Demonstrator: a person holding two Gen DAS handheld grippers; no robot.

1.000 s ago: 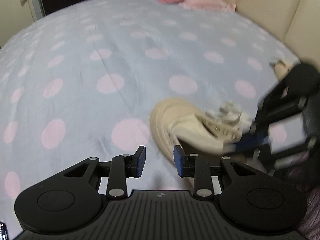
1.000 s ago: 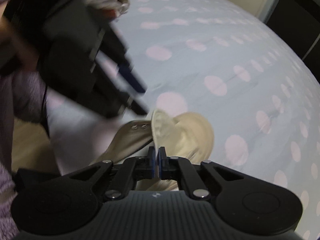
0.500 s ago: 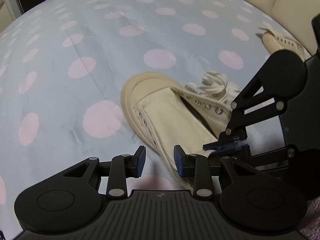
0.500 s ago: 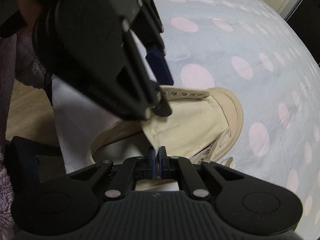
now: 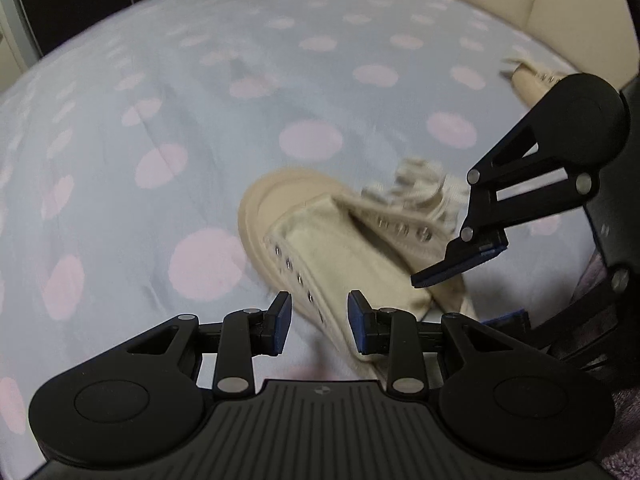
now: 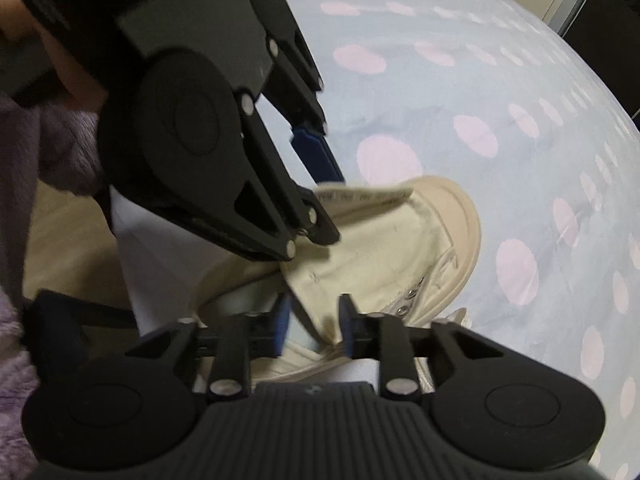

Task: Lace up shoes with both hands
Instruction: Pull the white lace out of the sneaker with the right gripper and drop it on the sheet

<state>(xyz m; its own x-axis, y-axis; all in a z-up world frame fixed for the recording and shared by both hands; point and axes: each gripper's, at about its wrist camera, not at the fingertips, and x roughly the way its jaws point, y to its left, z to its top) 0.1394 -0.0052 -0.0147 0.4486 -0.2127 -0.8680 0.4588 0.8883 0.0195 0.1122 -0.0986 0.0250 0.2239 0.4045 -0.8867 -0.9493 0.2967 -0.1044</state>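
Shoe (image 5: 340, 248) on bed (image 5: 200, 100) unlaced; lace (image 5: 420, 188) bunched beside it. Left gripper (image 5: 319, 316) narrow, empty; right gripper (image 6: 313, 322) opening, releasing tongue (image 6: 360, 256). Lacing not begun.

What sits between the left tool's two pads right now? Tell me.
In the left wrist view, the beige shoe's eyelet flap lies between the open left tool's pads, untouched by either as far as shows.
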